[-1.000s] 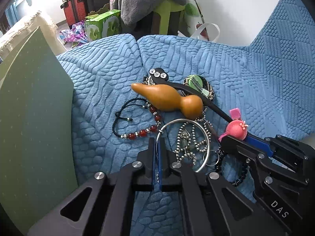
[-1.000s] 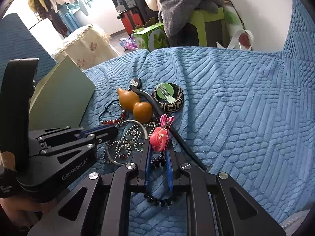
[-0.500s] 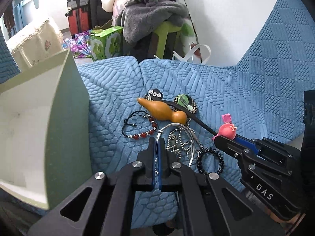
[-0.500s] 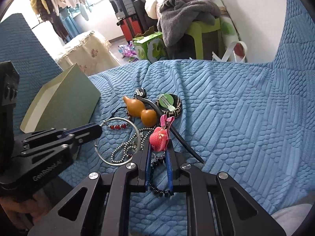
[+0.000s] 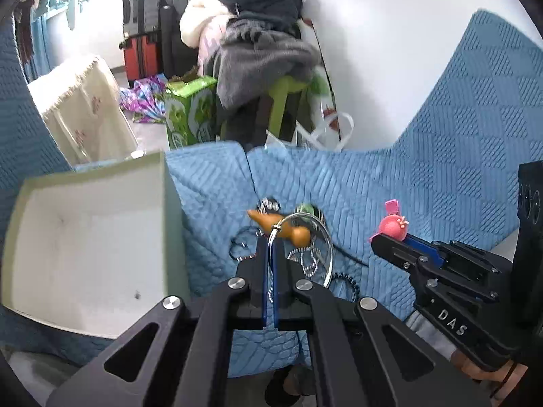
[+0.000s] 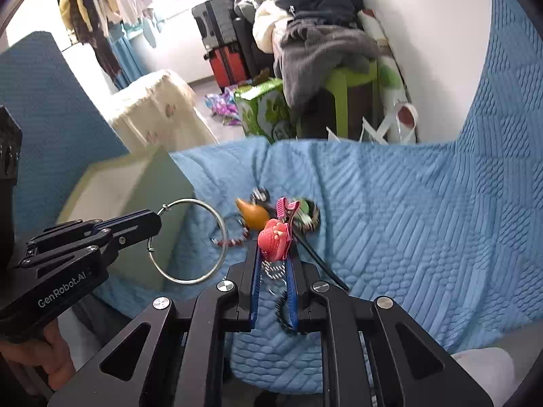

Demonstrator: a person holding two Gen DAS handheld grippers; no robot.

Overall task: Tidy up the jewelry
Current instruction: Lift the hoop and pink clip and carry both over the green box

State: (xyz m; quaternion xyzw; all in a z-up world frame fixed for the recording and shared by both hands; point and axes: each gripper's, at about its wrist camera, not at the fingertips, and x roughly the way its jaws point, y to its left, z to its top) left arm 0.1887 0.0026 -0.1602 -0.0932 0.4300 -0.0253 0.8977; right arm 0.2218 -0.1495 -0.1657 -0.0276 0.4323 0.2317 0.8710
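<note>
The left gripper (image 5: 270, 254), fingers nearly together, pinches the rim of a thin silver wire bangle (image 6: 190, 240), held clear of the cover with its ring standing on edge. To its right, the right gripper (image 6: 274, 254) clamps a pink strawberry-shaped hair clip (image 6: 273, 235), whose jagged pink tail points away and up. Both tools reach forward, roughly parallel. Below and beyond, an orange gourd-shaped pendant (image 5: 281, 229) and beaded strands lie on the blue quilted sofa cover (image 6: 390, 224); a pale green open cardboard box (image 5: 88, 240) sits left.

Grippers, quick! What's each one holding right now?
Left gripper: closed on the silver bangle, lifted off the blue cover.
Right gripper: closed on the pink hair clip, also lifted.
</note>
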